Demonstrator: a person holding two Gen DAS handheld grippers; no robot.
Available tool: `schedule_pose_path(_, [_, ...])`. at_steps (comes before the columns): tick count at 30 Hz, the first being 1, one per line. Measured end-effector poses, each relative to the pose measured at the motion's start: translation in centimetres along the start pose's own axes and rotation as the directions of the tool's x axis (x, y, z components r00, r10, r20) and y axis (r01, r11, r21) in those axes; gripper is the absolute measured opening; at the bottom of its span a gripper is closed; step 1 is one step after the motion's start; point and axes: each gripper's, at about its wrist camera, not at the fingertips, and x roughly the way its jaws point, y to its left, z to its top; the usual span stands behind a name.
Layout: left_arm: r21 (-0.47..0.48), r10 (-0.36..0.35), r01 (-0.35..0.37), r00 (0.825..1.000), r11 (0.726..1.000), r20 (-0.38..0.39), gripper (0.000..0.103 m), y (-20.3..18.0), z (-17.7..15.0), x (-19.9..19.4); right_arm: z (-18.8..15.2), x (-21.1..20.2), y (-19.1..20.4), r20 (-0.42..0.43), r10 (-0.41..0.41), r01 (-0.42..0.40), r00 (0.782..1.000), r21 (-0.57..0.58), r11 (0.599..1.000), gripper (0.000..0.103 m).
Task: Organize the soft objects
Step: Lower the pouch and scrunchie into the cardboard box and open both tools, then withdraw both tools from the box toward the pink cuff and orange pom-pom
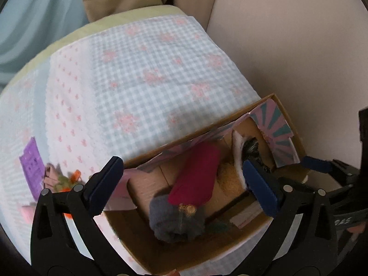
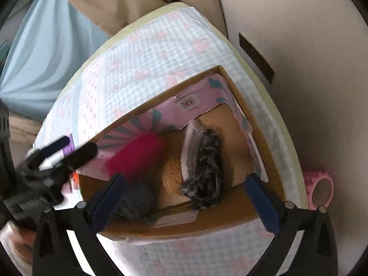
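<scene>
Both grippers hang over an open cardboard box [image 1: 200, 250] that stands on a worktop covered with a blue checked cloth [image 1: 147, 73].

The left gripper [image 1: 181, 185] has its fingers wide apart and holds nothing; below it, inside the box, lie a magenta roll [image 1: 197, 174] and a grey soft bundle [image 1: 174, 220] that touch each other.

The right gripper [image 2: 184, 203] also has its fingers spread apart and empty, above a dark speckled bundle [image 2: 207, 172] next to a white folded cloth [image 2: 192, 147].
</scene>
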Motion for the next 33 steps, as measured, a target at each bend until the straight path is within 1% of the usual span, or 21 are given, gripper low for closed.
schedule_pose_path(2, [-0.018,-0.026,0.026,1.000,0.999,0.004,0.103,0.7,0.2,-0.5,-0.5,0.1,0.2,-0.005,0.002,-0.002,1.000,-0.011,1.000,0.103])
schedule_pose_path(6, [-0.042,-0.017,0.017,1.000,0.999,-0.001,0.103,1.8,0.0,-1.1,-1.0,0.0,0.7,-0.012,0.007,-0.007,1.000,-0.014,1.000,0.103])
schedule_pose_path(9, [-0.046,-0.012,0.011,1.000,0.999,-0.001,0.103,2.2,-0.3,-1.6,-0.8,-0.4,0.7,0.006,0.009,-0.009,1.000,-0.017,1.000,0.103])
schedule_pose_path(12, [-0.048,-0.010,0.011,1.000,0.999,0.008,0.103,2.3,-0.6,-2.5,-0.8,-1.5,1.4,0.038,-0.003,0.005,0.999,-0.046,0.999,0.103])
schedule_pose_path(15, [-0.055,-0.013,0.014,1.000,0.998,0.021,0.103,2.3,-0.9,-3.7,-0.7,-2.7,2.3,0.037,-0.022,0.024,0.999,-0.056,0.998,0.103])
schedule_pose_path(16, [-0.057,-0.015,0.016,1.000,0.998,0.025,0.103,2.3,-1.0,-4.2,-0.7,-3.4,2.5,0.050,-0.024,0.027,0.998,-0.056,0.998,0.103])
schedule_pose_path(22, [-0.052,-0.013,0.018,0.996,0.998,0.089,0.103,2.1,-1.9,-8.9,-1.4,-7.8,5.0,0.132,-0.038,0.050,0.990,-0.087,0.995,0.103])
schedule_pose_path(28, [-0.055,-0.004,0.013,0.988,0.998,0.154,0.103,2.5,-3.4,-14.9,-3.4,-13.4,9.2,0.208,-0.072,0.106,0.975,-0.156,0.982,0.103])
schedule_pose_path(31, [-0.066,0.010,0.003,0.982,0.998,0.189,0.103,3.1,-4.6,-18.3,-4.6,-15.7,10.9,0.242,-0.063,0.106,0.968,-0.166,0.980,0.103])
schedule_pose_path(33, [-0.077,0.008,0.009,0.976,0.997,0.218,0.103,3.9,-5.7,-20.9,-5.4,-17.1,12.0,0.261,-0.055,0.102,0.964,-0.170,0.980,0.103])
